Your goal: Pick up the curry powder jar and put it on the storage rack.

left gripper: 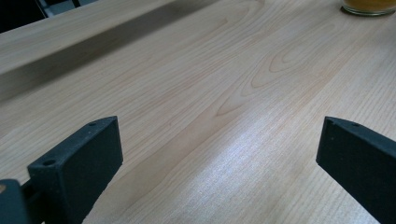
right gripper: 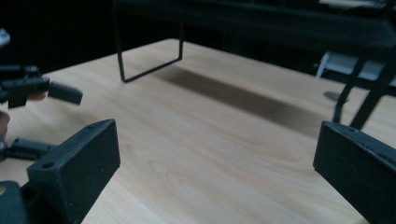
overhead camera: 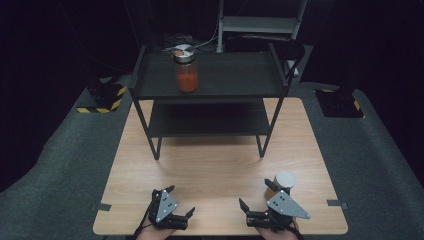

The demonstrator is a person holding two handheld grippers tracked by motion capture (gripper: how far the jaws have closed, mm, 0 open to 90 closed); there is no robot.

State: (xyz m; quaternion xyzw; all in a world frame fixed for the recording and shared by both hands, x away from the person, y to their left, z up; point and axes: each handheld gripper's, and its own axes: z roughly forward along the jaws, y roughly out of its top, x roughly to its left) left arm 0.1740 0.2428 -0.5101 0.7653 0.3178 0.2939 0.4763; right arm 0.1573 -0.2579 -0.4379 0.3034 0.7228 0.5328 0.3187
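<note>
A glass jar [overhead camera: 187, 71] with red-orange contents and a metal lid stands on the top level of a black shelf rack [overhead camera: 210, 90]. A second jar [overhead camera: 283, 183] with a pale lid and orange contents stands on the wooden table [overhead camera: 215, 170], just beyond my right gripper [overhead camera: 256, 194]; its base [left gripper: 369, 6] shows at the top right of the left gripper view. My left gripper [overhead camera: 181, 201] rests near the table's front edge, open and empty. Both open grippers [left gripper: 219, 135] [right gripper: 217, 140] have only bare wood between their jaws.
The rack's thin legs [right gripper: 149, 70] stand on the table's far half, with a lower shelf [overhead camera: 207, 122] under the top one. Grey carpet [overhead camera: 60, 165] surrounds the table. The left gripper [right gripper: 42, 88] appears at the left of the right gripper view.
</note>
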